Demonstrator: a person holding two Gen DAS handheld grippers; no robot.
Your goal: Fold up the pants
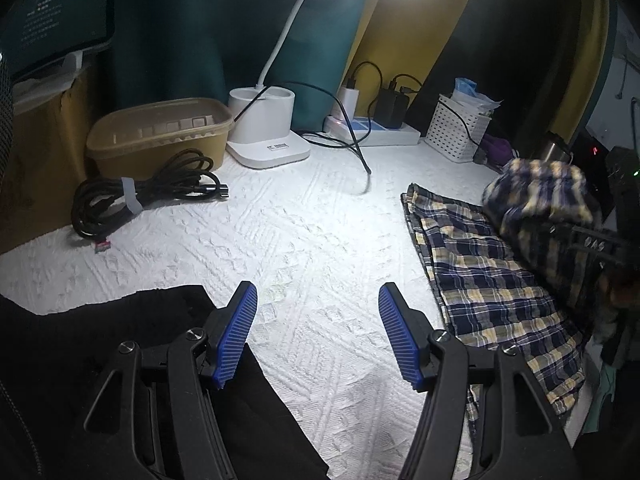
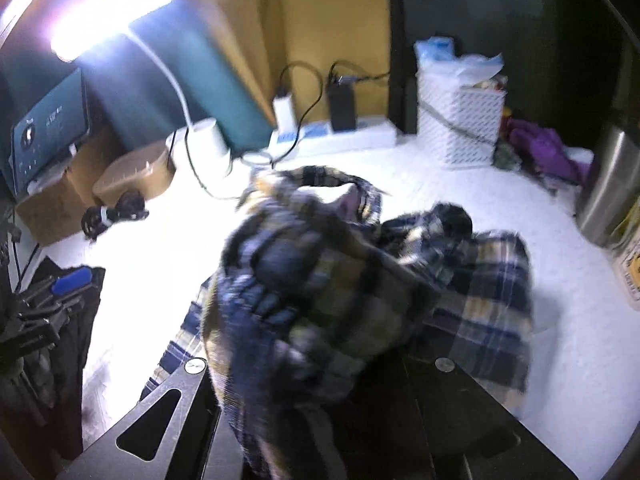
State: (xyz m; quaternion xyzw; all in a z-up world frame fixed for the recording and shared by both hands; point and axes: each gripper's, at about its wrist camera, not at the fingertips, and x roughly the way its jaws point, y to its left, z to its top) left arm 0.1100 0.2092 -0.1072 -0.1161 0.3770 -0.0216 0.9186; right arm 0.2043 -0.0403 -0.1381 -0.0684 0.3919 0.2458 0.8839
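The plaid pants [image 1: 492, 280] lie on the white textured cover at the right, navy, yellow and white. One end is bunched and lifted [image 1: 540, 196], with my right gripper [image 1: 576, 236] shut on it. In the blurred right wrist view that bunch of pants [image 2: 304, 280] drapes over the jaws and hides the fingertips. My left gripper [image 1: 318, 320] hovers open over bare cover, left of the pants, with nothing between its blue pads [image 1: 240, 328]. It also shows at the left edge of the right wrist view, where one blue pad [image 2: 72, 280] is visible.
Black fabric [image 1: 100, 340] lies at the lower left. Along the back stand a brown lidded tub [image 1: 160, 132], a coiled black cable [image 1: 140, 196], a white lamp base [image 1: 268, 128], a power strip [image 1: 376, 128] and a white basket [image 1: 456, 128]. A steel cup [image 2: 608, 192] is at the right.
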